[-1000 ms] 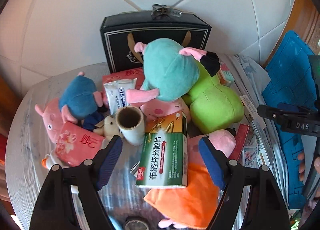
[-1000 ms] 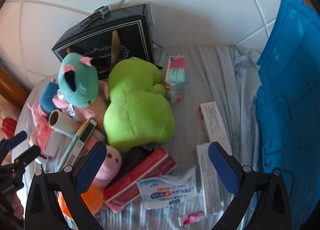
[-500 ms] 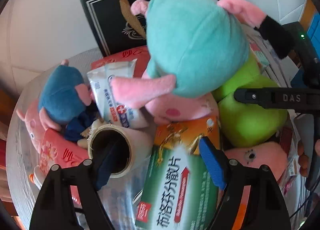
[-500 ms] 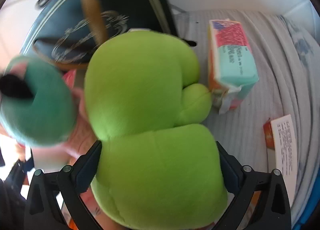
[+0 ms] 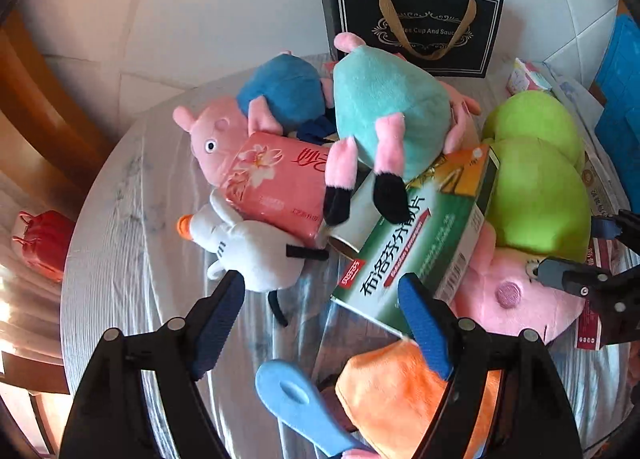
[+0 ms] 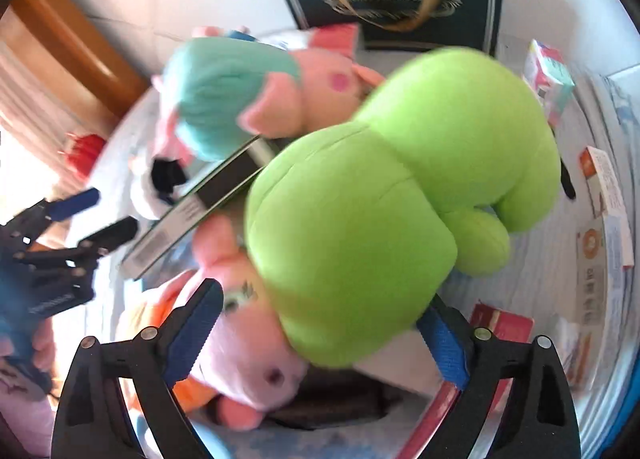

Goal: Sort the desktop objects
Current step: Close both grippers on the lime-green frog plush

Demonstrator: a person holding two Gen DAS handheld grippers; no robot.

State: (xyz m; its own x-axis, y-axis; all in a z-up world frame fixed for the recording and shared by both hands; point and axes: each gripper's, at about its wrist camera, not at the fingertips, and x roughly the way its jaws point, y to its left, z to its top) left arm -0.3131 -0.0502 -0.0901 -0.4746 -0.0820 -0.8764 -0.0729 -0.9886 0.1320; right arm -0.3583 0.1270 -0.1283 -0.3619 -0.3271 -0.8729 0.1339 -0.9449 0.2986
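Lime-green plush (image 6: 400, 195) fills the mouth of your right hand-held gripper (image 6: 316, 331), whose jaws are closing around its lower bulge without yet pinching it. It lies heaped on the pink pig (image 6: 248, 343) and the green medicine box (image 5: 416, 243), so lifting it may drag both. Your left hand-held gripper (image 5: 328, 323) hangs wide and empty, one pad overlapping the box's near corner, the white goose toy (image 5: 256, 247) just beside the other. Bare striped worktop (image 5: 132, 219) lies to the left; the blue crate (image 5: 620, 107) stands at the right edge
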